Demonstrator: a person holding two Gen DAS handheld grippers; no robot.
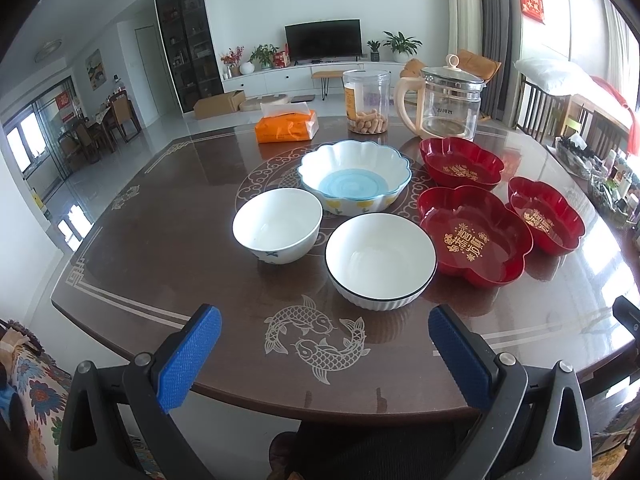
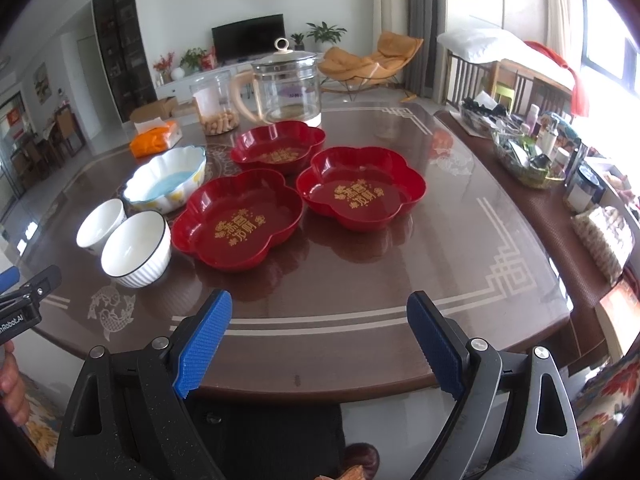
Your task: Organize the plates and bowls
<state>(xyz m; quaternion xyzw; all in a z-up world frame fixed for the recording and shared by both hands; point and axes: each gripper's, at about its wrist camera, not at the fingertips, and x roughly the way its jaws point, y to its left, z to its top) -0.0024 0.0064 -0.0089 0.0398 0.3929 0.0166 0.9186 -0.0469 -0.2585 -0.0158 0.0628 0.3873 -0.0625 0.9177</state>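
Three red flower-shaped plates with gold writing lie on the brown table: a near one (image 1: 476, 236) (image 2: 238, 220), a far one (image 1: 460, 162) (image 2: 278, 150) and a right one (image 1: 546, 216) (image 2: 360, 188). A white bowl with a dark rim (image 1: 380, 260) (image 2: 136, 246) stands beside a smaller white bowl (image 1: 278, 224) (image 2: 100, 222). Behind them sits a scalloped bowl with a blue bottom (image 1: 354, 180) (image 2: 166, 182). My left gripper (image 1: 324, 354) is open over the table's near edge, empty. My right gripper (image 2: 320, 344) is open too, empty, short of the plates.
At the table's far side stand an orange tissue pack (image 1: 286, 124) (image 2: 154, 136), a clear jar of snacks (image 1: 366, 102) (image 2: 216, 104) and a glass kettle (image 1: 446, 100) (image 2: 286, 84). A cluttered side shelf (image 2: 560, 152) runs along the right. A hand (image 2: 12, 376) holds the left gripper.
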